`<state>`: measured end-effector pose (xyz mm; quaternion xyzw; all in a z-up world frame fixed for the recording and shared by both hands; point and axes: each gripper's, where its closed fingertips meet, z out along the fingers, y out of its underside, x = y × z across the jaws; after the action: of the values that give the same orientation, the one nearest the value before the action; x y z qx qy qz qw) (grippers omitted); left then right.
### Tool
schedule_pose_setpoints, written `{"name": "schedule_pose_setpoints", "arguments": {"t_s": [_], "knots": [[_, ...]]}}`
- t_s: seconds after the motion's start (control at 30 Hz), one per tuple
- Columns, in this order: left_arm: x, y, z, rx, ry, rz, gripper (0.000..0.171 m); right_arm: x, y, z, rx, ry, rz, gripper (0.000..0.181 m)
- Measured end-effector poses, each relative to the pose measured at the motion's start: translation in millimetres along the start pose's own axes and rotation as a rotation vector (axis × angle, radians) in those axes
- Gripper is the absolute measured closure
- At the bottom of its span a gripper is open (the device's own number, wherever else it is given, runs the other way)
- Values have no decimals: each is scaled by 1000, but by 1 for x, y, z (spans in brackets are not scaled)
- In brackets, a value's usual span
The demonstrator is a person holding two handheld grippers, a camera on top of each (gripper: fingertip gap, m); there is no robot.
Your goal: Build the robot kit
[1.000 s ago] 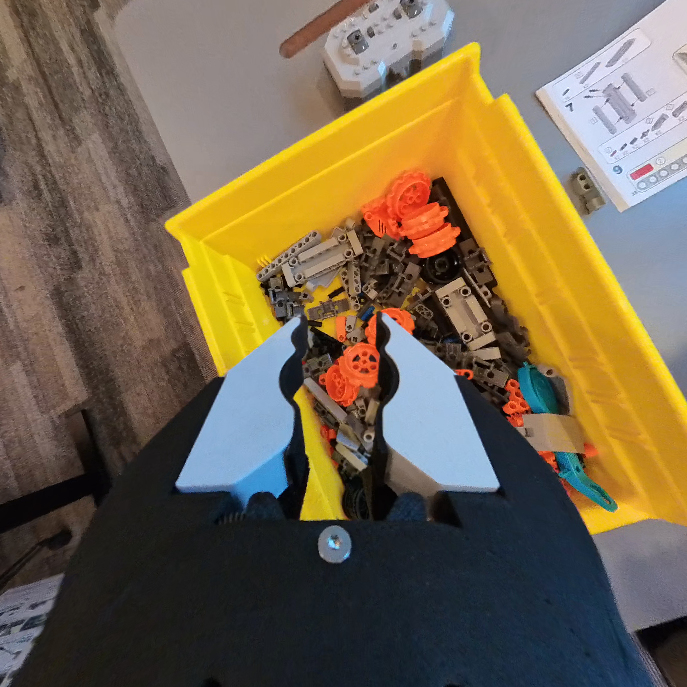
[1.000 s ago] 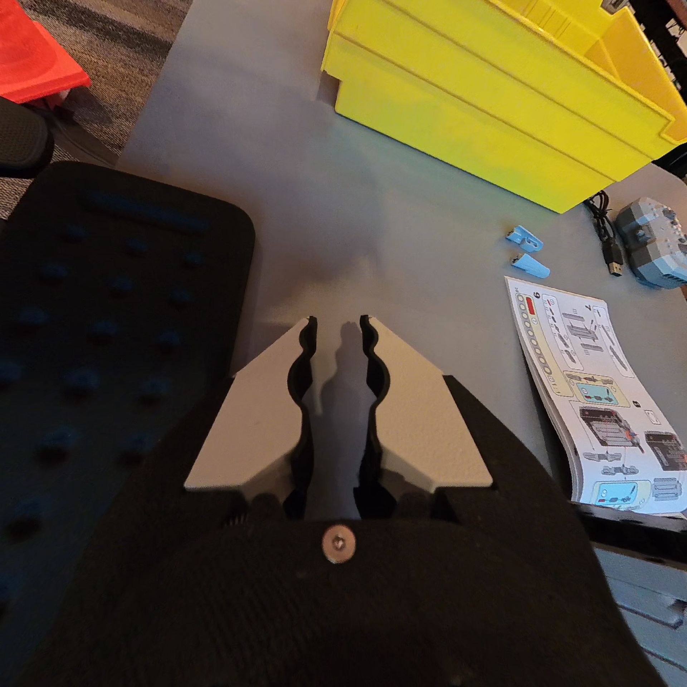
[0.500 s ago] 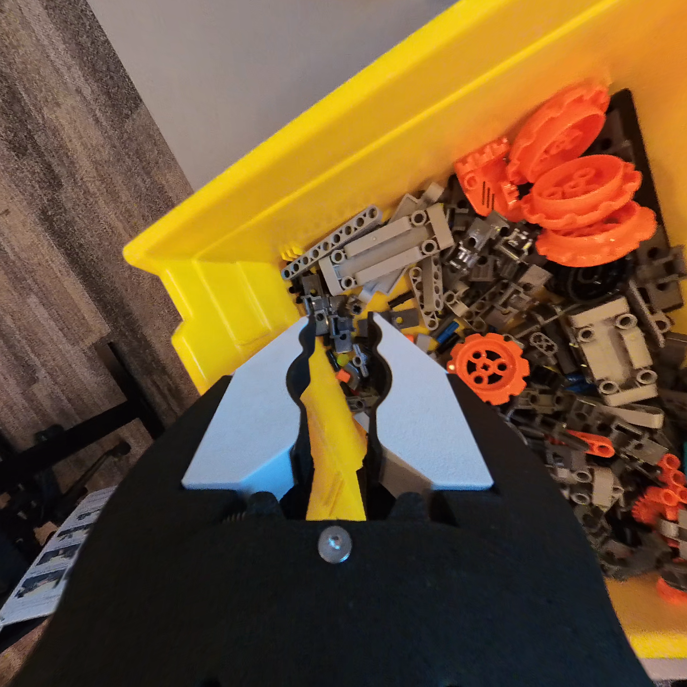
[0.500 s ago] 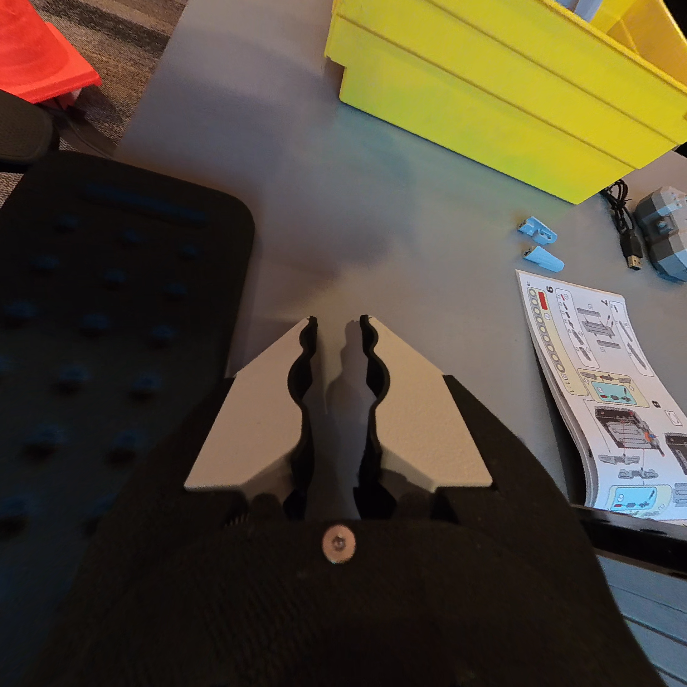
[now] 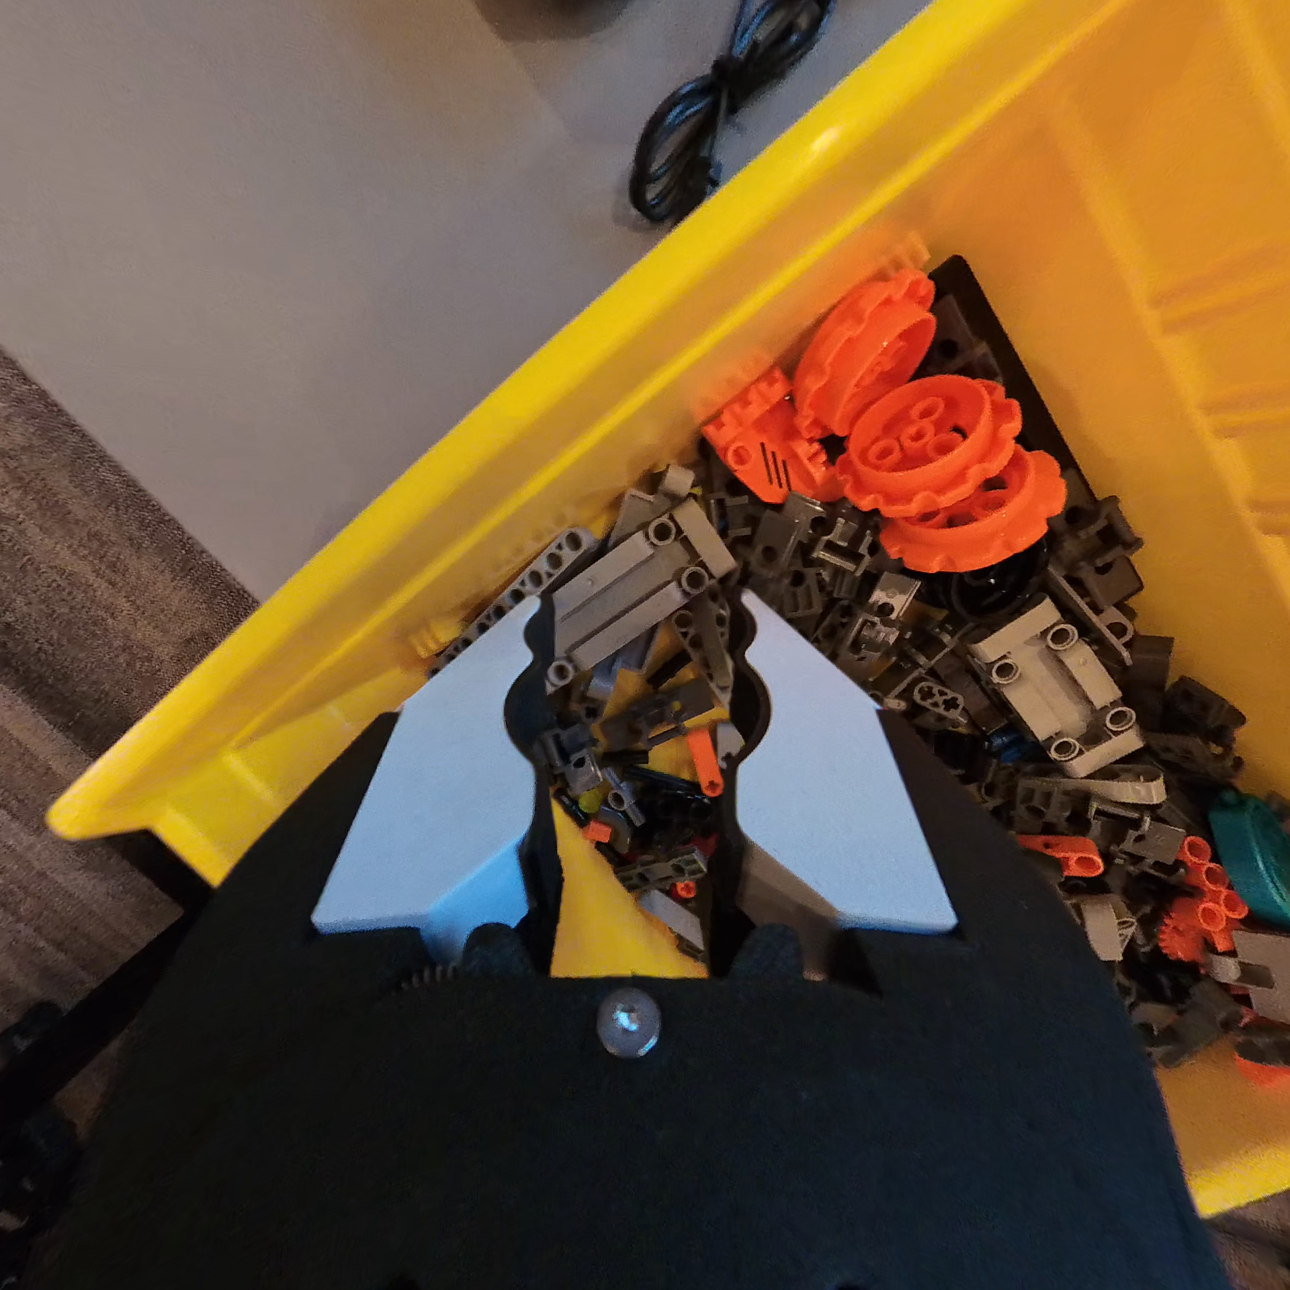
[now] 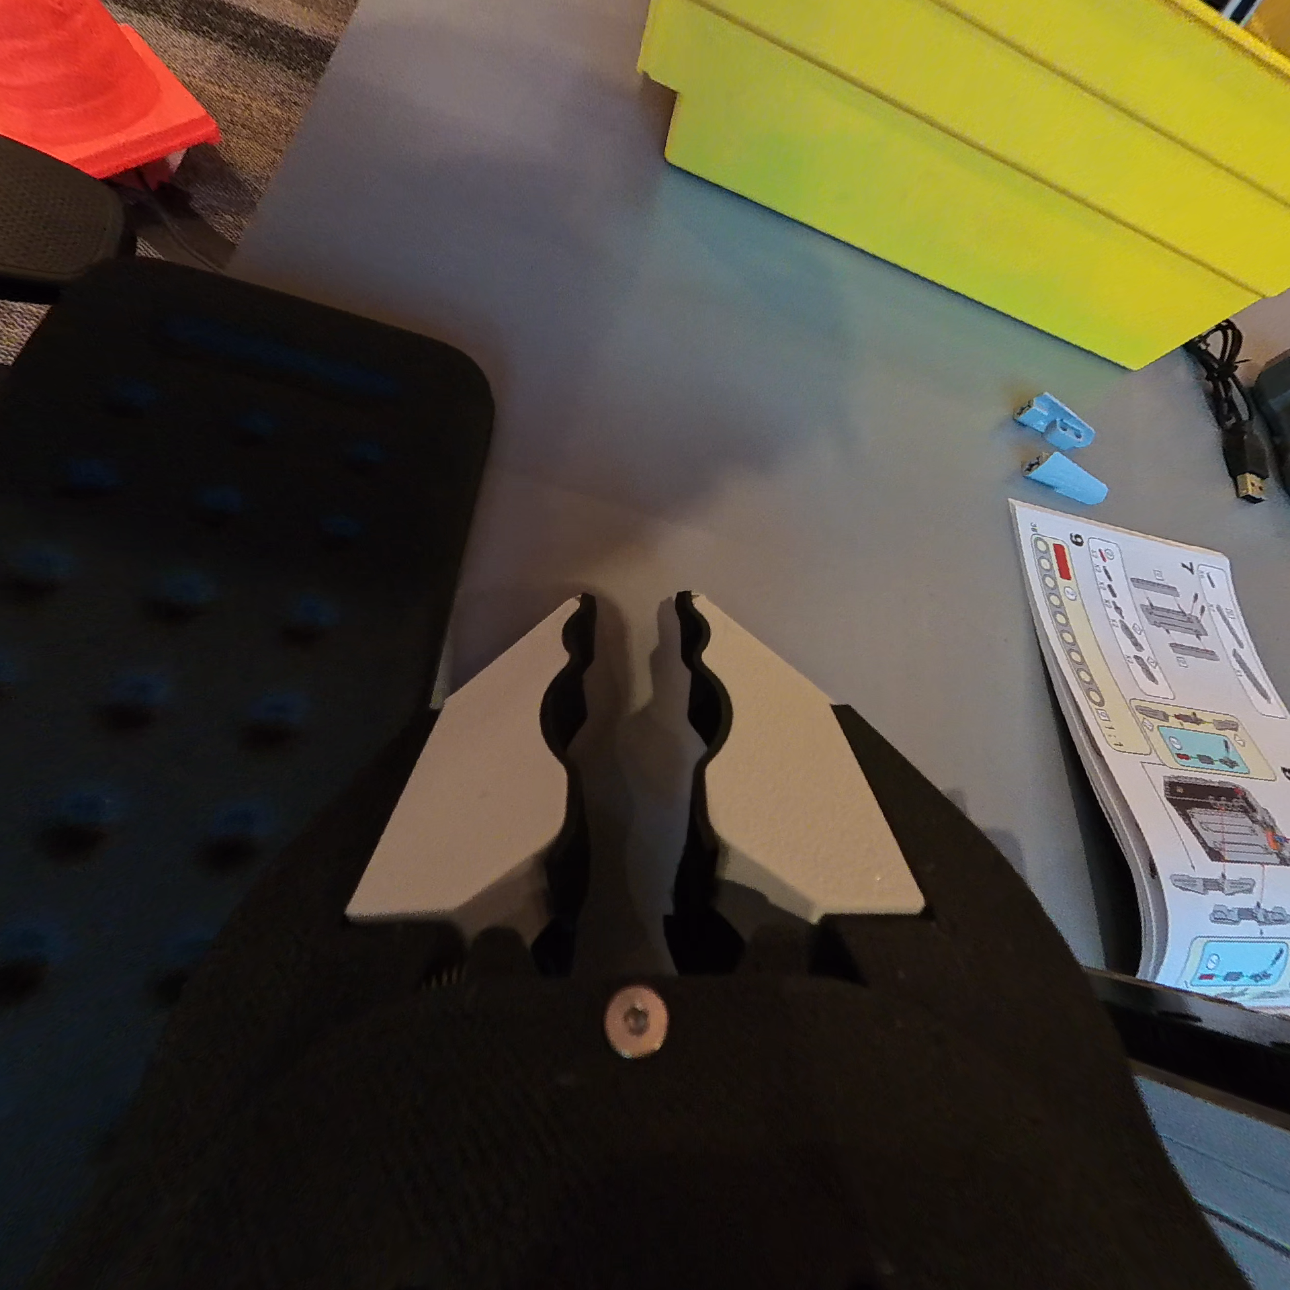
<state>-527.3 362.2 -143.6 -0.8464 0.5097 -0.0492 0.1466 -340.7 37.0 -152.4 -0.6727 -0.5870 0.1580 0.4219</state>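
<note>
My left gripper (image 5: pixel 642 606) is open and reaches down into a yellow bin (image 5: pixel 488 447) full of small building parts. Its tips straddle a light grey rectangular block (image 5: pixel 632 593) near the bin's far left wall, with small dark connectors and an orange pin (image 5: pixel 701 757) lying between the fingers. Whether the fingers touch the block I cannot tell. My right gripper (image 6: pixel 635 595) hovers over the bare grey table (image 6: pixel 628 349), with its jaws a narrow gap apart and nothing between them.
Orange wheels (image 5: pixel 921 447), a grey motor block (image 5: pixel 1054 691) and a teal part (image 5: pixel 1249 865) lie in the bin. A black cable (image 5: pixel 691 146) lies beyond it. The right wrist view shows the bin's outer wall (image 6: pixel 977 174), two blue pieces (image 6: pixel 1054 429), an instruction booklet (image 6: pixel 1173 733) and a black studded plate (image 6: pixel 209 593). About 40 centimetres separates my left fingertips from my right.
My left gripper has moved deeper into the bin toward its far left wall, and its jaws have opened wider around the grey block. The right gripper has barely shifted.
</note>
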Motion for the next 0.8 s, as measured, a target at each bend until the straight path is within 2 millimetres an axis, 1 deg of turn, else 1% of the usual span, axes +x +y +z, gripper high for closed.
{"name": "schedule_pose_setpoints", "arguments": {"t_s": [0.1, 0.17, 0.23, 0.3, 0.4, 0.5, 0.57, 0.67, 0.73, 0.77, 0.8], "knots": [[-1, 4, 6, -44, -24, 31, 128, -1, -2, 0, 8, -10, -4, 158], [-1, 6, 6, -62, -34, 19, 130, -2, -1, 1, 4, -12, -6, 158], [-2, 9, 2, -72, -43, 13, 146, -2, -1, 1, 4, -12, -7, 158], [-7, 14, -3, -75, -75, -10, 162, -2, -1, 1, 5, -13, -9, 158], [-11, 27, -11, -96, -96, -59, 166, -3, -2, 1, 5, -17, -11, 158], [-9, 40, -18, -113, -91, -112, 166, -4, -2, 1, 5, -18, -15, 158], [-4, 45, -23, -98, -64, -146, 166, -4, -2, 1, 5, -19, -15, 158], [21, 56, -27, -136, 76, -160, 162, -4, -2, 1, 6, -20, -11, 158], [37, 62, -29, -162, 158, -153, 150, -3, -2, 1, 6, -19, -9, 158], [40, 64, -30, -169, 176, -163, 140, -3, -2, 1, 6, -19, -7, 158], [38, 62, -30, -162, 165, -175, 130, -2, -2, 1, 5, -18, -6, 158]]}}
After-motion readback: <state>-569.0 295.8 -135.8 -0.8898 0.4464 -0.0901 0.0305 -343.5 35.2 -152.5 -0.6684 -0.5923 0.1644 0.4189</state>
